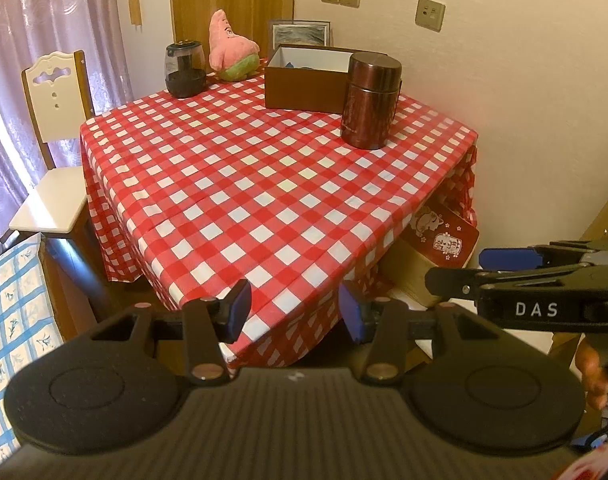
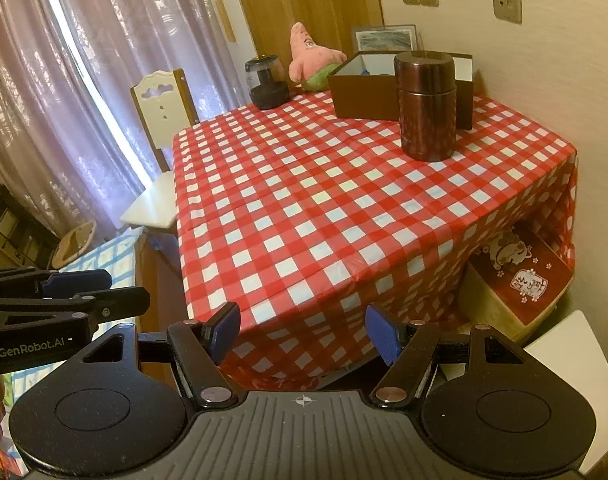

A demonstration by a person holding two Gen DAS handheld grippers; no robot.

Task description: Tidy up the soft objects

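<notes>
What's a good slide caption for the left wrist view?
Open left gripper faces checkered table; pink star plush sits beside brown box.

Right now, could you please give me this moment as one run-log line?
stage: approach | left gripper: open, empty | right gripper: open, empty | plush: far table edge, beside box, untouched

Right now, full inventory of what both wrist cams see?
plush toy: 1, pink and green, far edge of table, left of the box
box: 1, brown, open top, far right of table
canister: 1, brown metal, upright, in front of the box
jar: 1, clear with dark base, far left of table
tablecloth: 1, red and white check, covers table
chair: 1, cream, left of table
framed picture: 1, against wall behind the box
left tongs: open, empty
right tongs: open, empty
</notes>
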